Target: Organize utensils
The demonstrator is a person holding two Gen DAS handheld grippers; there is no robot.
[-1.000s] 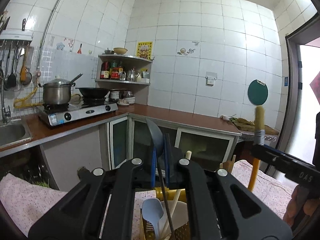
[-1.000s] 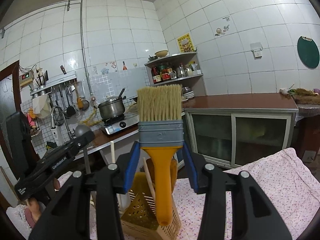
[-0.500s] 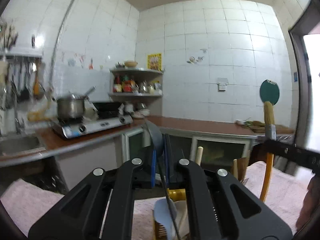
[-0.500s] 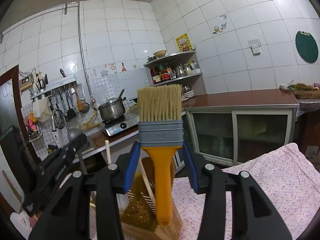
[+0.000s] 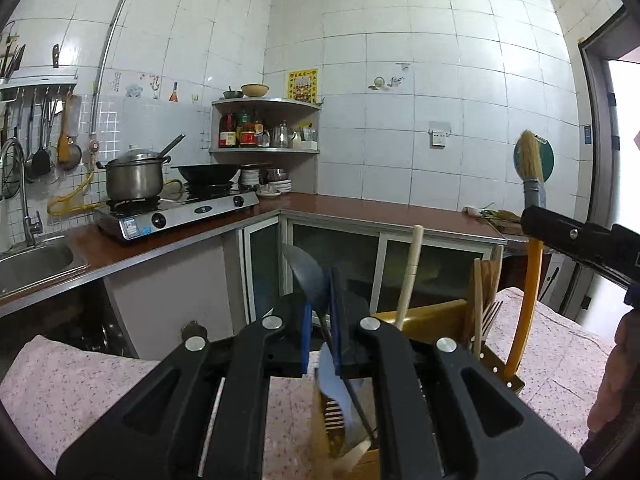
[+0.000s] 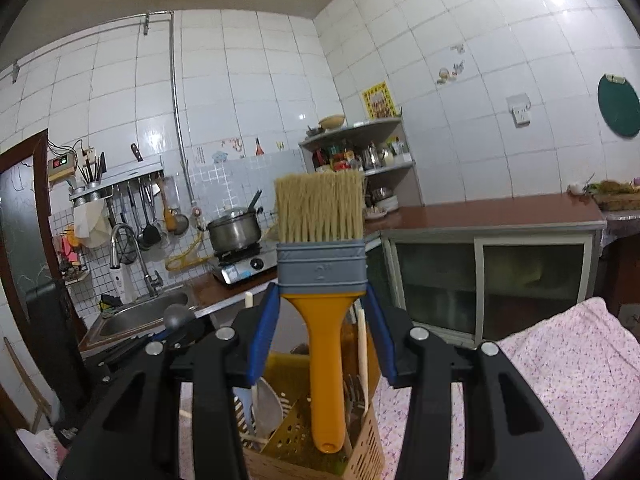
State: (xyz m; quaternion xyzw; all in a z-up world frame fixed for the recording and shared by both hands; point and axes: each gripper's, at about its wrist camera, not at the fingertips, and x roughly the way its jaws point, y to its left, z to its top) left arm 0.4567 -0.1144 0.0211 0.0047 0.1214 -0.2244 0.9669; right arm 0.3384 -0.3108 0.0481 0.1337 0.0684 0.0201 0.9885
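Note:
My left gripper is shut on the thin handle of a dark spoon, bowl up, whose handle runs down into a yellow slotted utensil holder just below. A pale blue spoon, a wooden stick and a wooden fork stand in that holder. My right gripper is shut on a brush with an orange handle, grey band and bristles up. The handle's tip hangs inside the holder. From the left wrist view the brush stands upright at the right.
The holder stands on a floral tablecloth. Behind runs a brown counter with a gas stove, a steel pot and a sink. A person's hand shows at the right edge.
My left gripper has sunk with the dark spoon, and the holder sits closer beneath it. The right gripper and the brush have stayed in place.

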